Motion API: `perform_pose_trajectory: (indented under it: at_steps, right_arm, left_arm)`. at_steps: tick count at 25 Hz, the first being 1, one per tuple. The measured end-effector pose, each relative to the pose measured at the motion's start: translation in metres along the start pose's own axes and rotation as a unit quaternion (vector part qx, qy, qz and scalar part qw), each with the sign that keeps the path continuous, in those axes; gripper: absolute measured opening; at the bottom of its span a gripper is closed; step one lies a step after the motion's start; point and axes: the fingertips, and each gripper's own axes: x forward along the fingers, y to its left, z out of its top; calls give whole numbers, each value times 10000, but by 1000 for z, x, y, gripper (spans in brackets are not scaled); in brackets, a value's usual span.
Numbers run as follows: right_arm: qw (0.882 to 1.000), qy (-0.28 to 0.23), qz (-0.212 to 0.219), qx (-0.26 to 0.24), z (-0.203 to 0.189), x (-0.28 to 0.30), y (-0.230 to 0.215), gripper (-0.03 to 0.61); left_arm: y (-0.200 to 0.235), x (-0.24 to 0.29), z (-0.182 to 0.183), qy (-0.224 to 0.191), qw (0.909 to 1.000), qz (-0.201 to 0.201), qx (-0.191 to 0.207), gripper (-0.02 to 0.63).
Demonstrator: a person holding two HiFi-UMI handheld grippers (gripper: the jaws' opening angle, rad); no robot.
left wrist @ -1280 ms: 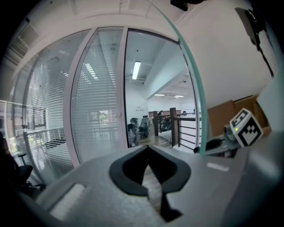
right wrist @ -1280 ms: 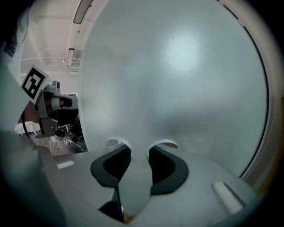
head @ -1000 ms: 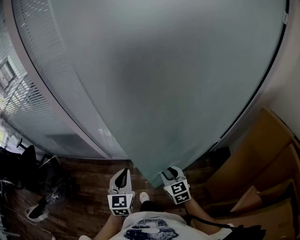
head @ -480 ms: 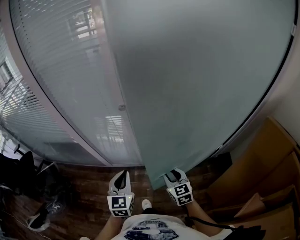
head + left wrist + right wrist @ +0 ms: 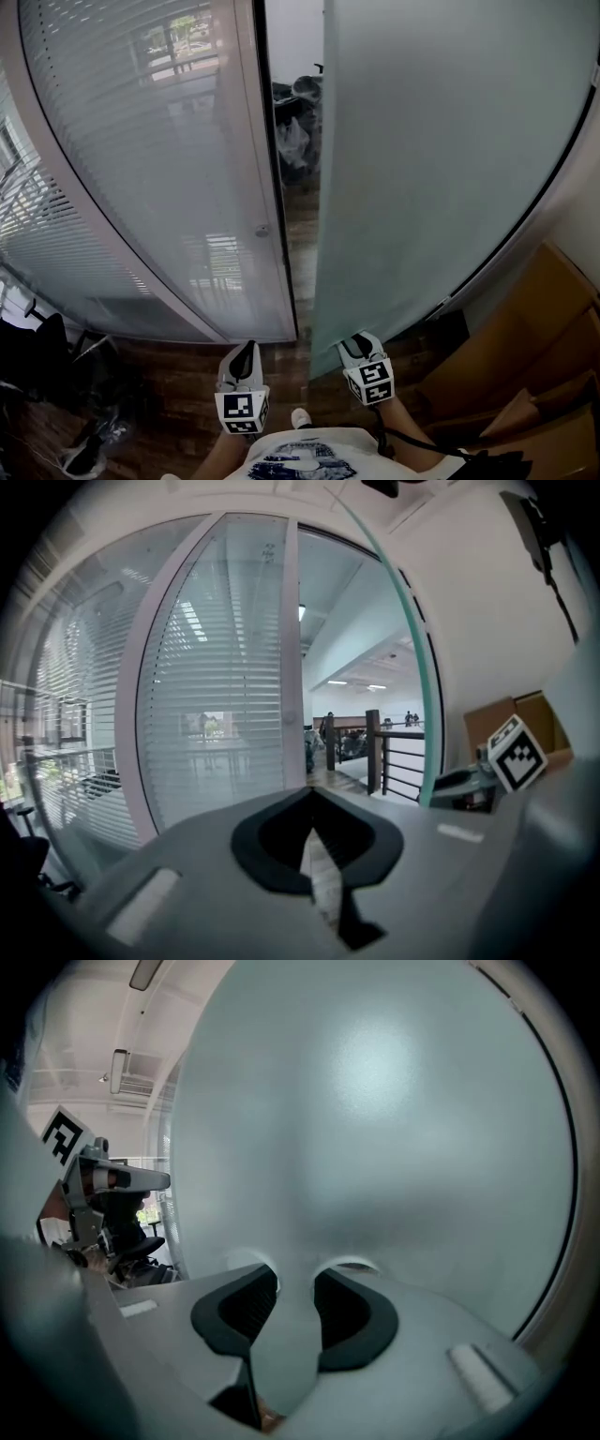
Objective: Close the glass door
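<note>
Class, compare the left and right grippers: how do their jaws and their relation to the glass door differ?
The right gripper has its jaws clamped on the edge of the glass door; the left gripper has its jaws together on nothing. The right gripper touches the door; the left gripper stands clear of it, facing the open gap. Both are grey with marker cubes.

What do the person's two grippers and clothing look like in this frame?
The left gripper and right gripper share one design: a pale grey body tapering to pointed tongs lined with black pads. Each has a white cube at its rear, printed with black square markers. A black cable runs off beside the right one. The person wears a white T-shirt with a dark print.
</note>
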Motion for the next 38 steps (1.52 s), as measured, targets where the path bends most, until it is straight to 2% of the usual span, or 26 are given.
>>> perform_pose_trajectory:
  at_steps: [11,22,38]
  right_arm:
    - [9995,-17,-307,98,23,39,-15,127]
    - [9983,-40,-541,195,36,75,-25,127]
    - [9972,-197,-682,214,57,111,-38,129]
  left_arm:
    - [33,0,0,-28,9999,51,-146,3]
    - [56,1,-9,17,9991,285,-304,3]
    - [62,27,-5,95,9991,279,-300,3]
